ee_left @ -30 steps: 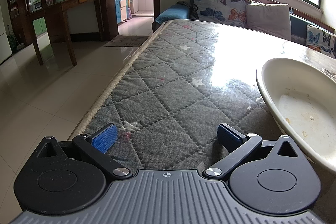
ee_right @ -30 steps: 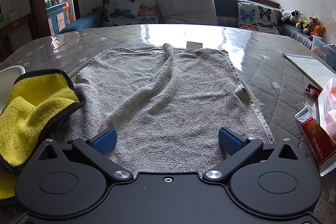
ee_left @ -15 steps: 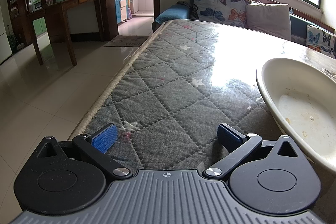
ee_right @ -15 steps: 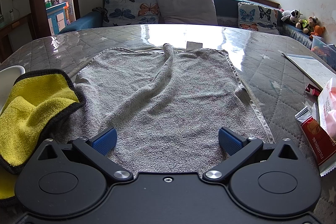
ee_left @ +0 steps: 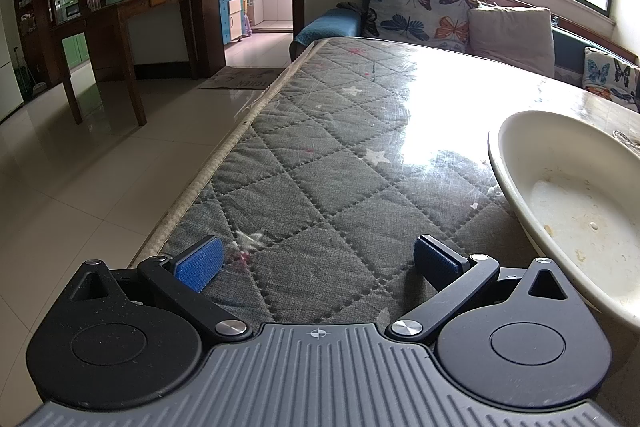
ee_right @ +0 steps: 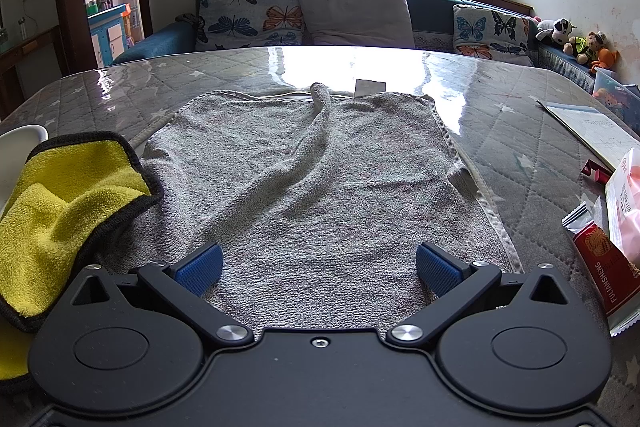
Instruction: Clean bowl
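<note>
Item 1, bowl [ee_left: 572, 203]: cream, wide and shallow, at 3 o'clock of my left gripper [ee_left: 318, 259], just beside its right finger; dried food specks and a pale film on the bottom; in the right wrist view only a sliver of its white rim [ee_right: 22, 135] shows at 9 o'clock. I judge it rigid, fairly light, glossy and likely slippery when wet; best taken by pinching the near rim, inner and outer wall.

Item 2, yellow cloth [ee_right: 60, 211]: soft, dark-edged, folded, at 9 o'clock of my right gripper [ee_right: 318, 263], lying partly on the grey towel [ee_right: 320, 187]; I expect it to bunch easily; take a raised fold.

Item 3, grippers: both stand with fingers wide apart, holding nothing.

Item 4, surface: table [ee_left: 320, 155] with quilted grey cover under clear glossy film, strong window glare at 12 o'clock; bowl may slide on it. Red packets [ee_right: 600, 259] and papers [ee_right: 588, 131] at 3 o'clock.

Item 5, room: butterfly cushions [ee_right: 256, 11] at 12 o'clock; tiled floor [ee_left: 88, 163] at 9 o'clock.
</note>
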